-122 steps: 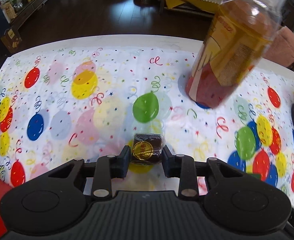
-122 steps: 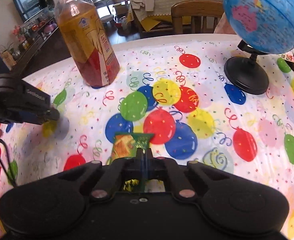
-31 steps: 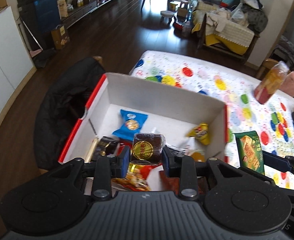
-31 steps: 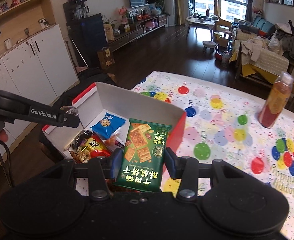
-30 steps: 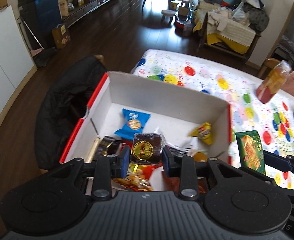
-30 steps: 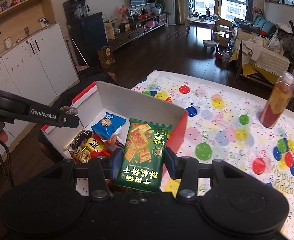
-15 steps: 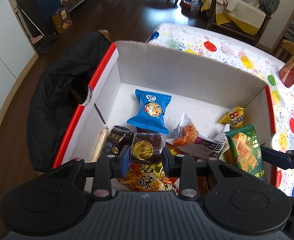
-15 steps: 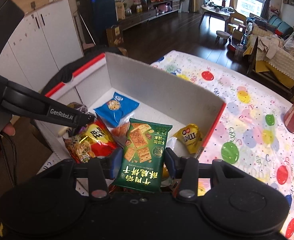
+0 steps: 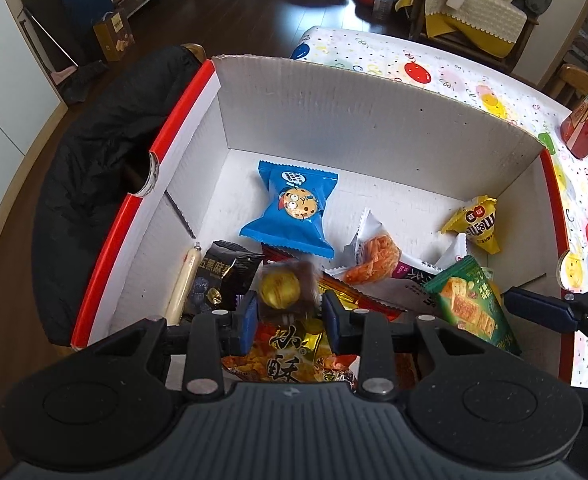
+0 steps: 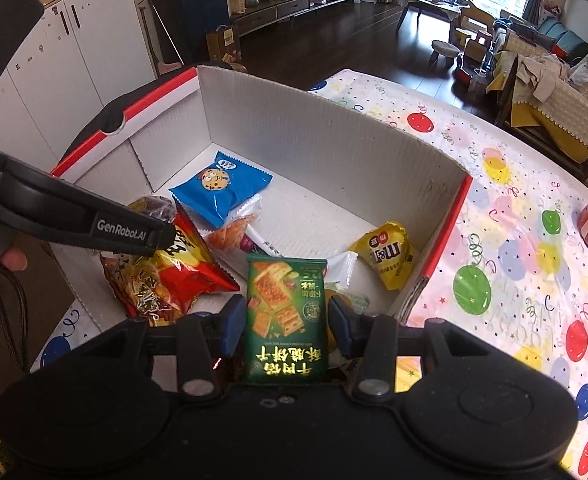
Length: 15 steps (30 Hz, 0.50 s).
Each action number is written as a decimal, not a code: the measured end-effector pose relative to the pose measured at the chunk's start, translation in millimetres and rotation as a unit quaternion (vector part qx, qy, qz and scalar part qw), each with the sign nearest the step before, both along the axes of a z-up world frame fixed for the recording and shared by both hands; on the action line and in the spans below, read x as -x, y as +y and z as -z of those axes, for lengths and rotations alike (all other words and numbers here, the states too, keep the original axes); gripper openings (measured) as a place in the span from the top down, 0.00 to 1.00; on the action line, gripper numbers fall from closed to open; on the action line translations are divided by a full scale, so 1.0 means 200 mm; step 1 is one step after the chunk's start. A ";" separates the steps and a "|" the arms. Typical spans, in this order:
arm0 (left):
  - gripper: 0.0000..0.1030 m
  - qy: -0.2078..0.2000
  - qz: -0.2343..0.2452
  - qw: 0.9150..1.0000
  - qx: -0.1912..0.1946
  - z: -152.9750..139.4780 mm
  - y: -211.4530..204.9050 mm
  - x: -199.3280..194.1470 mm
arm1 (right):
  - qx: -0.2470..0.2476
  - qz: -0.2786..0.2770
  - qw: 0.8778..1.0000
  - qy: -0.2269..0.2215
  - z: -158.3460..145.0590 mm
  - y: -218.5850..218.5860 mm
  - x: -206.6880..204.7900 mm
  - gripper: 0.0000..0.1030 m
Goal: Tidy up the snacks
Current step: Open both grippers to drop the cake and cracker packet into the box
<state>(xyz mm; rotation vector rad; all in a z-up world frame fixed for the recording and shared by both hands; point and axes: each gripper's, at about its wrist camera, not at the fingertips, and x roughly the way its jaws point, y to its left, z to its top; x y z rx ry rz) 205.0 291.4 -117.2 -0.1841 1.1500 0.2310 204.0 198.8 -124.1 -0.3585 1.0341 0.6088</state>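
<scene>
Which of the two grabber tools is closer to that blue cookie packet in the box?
Left. The left gripper, its jaws opening around a small brown snack, hangs just in front of the blue cookie packet. The right gripper, with the green cracker packet between its jaws, sits farther off, toward the box's other end.

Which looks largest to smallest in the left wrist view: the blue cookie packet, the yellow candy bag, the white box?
1. White box
2. Blue cookie packet
3. Yellow candy bag

The two packets lie about equally far away, so their ranking seems fair.
</scene>
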 end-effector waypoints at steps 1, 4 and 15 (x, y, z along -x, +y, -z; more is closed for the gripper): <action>0.60 -0.002 0.000 1.000 0.001 0.00 0.00 0.00 | 0.000 0.000 1.000 -0.001 0.00 0.00 0.00 0.56; 0.53 -0.008 -0.002 1.000 0.005 -0.02 0.00 0.02 | -0.006 0.005 1.000 -0.001 -0.01 -0.01 0.00 0.54; 0.31 -0.043 -0.005 0.999 0.016 -0.13 -0.01 0.14 | -0.056 0.033 0.997 -0.030 -0.15 -0.12 0.07 0.30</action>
